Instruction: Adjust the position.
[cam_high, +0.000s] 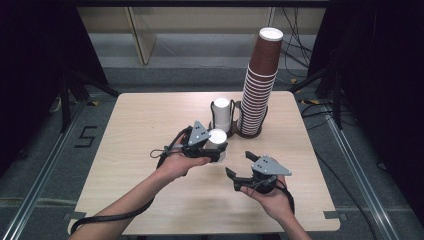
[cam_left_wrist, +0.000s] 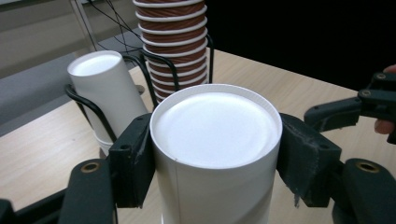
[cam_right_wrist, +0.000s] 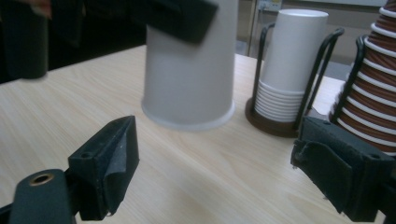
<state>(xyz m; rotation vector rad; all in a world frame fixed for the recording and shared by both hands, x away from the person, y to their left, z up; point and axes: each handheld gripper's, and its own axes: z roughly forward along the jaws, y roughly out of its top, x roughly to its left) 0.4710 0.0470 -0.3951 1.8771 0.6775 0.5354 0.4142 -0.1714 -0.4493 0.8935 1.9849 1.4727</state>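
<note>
The light wooden table (cam_high: 150, 130) carries, at its far middle, a black wire rack (cam_high: 239, 131) with two stacks in it: a tall leaning tower of brown paper cups (cam_high: 260, 85) on the right and a short stack of white paper cups (cam_high: 222, 114) on the left, all upside down.

Just near of that rack, about the table's centre, is the single white paper cup (cam_high: 218, 142), also upside down, its long axis upright. In the right gripper view its rim (cam_right_wrist: 187, 122) seems to hang just above the wood, though I cannot tell for sure.

The left gripper (cam_high: 212, 149) is clamped on this cup; in the left gripper view the two black pads (cam_left_wrist: 133, 158) press its wall on either side, just below the flat closed bottom.

The right gripper (cam_high: 239, 167) stands nearer and to the right, jaws apart with nothing between them, pointing left and away. The cup lies up and to the left of it, a little apart; the left hand (cam_high: 175, 165) is plainly the one on the cup.
</note>
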